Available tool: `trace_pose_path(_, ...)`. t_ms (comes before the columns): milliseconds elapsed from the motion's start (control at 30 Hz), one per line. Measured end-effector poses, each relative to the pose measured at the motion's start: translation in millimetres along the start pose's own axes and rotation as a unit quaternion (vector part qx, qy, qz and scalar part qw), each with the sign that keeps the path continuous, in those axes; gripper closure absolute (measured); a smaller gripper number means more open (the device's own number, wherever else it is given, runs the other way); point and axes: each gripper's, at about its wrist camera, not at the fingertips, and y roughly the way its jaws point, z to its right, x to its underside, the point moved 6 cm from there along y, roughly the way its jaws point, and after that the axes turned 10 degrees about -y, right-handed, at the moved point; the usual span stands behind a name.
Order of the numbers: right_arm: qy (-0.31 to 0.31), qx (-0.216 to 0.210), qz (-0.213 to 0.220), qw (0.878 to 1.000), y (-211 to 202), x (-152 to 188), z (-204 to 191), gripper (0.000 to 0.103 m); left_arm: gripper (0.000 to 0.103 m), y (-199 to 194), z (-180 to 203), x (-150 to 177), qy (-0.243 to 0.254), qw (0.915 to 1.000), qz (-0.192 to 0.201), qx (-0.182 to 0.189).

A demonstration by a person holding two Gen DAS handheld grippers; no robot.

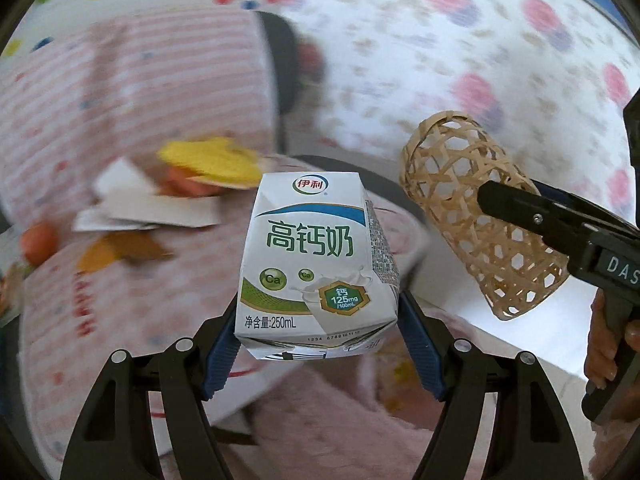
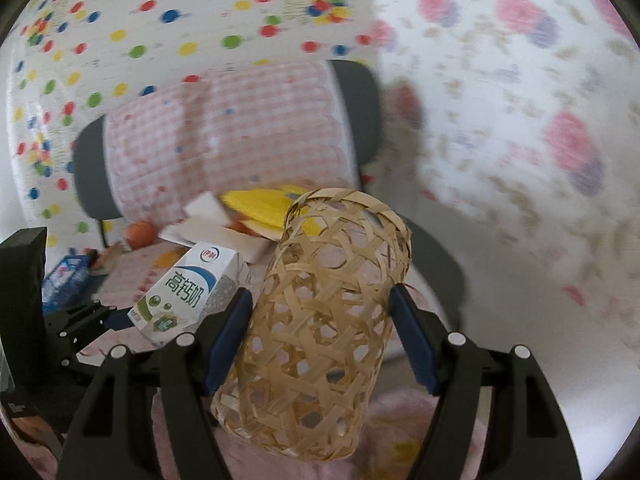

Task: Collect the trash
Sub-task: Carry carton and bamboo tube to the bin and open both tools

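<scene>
The left gripper [image 1: 318, 332] is clamped on a white-and-green 250 mL milk carton [image 1: 316, 264], gripped by its lower sides between the blue pads [image 1: 222, 344] so that the printed face is kept upright and clear of the clutter below. The right gripper [image 2: 320, 332] is closed on a woven bamboo basket [image 2: 320, 320], a tall open-weave tube pinched across its middle and tilted with its mouth away from the camera; it is judged to serve as the bin, held near the carton so the carton can be dropped in. In the left wrist view the basket is seen just beside the carton, apart from it. More trash is left on the pink checked chair cushion [image 1: 120, 92]: a yellow wrapper [image 1: 208, 160], white paper scraps [image 1: 148, 204], an orange fruit [image 1: 38, 242]. The carton is not yet inside the basket; alignment with its opening would be needed first.
</scene>
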Motion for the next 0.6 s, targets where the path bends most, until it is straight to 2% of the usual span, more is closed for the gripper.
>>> trace_pose_path(267, 0.048, 0.057, -0.037, 0.997, -29, 57, 55, 0.032, 0.029, 30, 76, 22, 0.054, 0.9947, -0.034, 0.081)
trace_pose_path(400, 0.069, 0.068, -0.05, 0.994, -32, 78, 77, 0.032, 0.029, 44, 102, 32, 0.076, 0.9915, -0.05, 0.092)
trace_pose_path(600, 0.09, 0.069, -0.054, 0.992, -22, 87, 96, 0.032, 0.027, 72, 122, 34, 0.096, 0.9889, -0.069, 0.089)
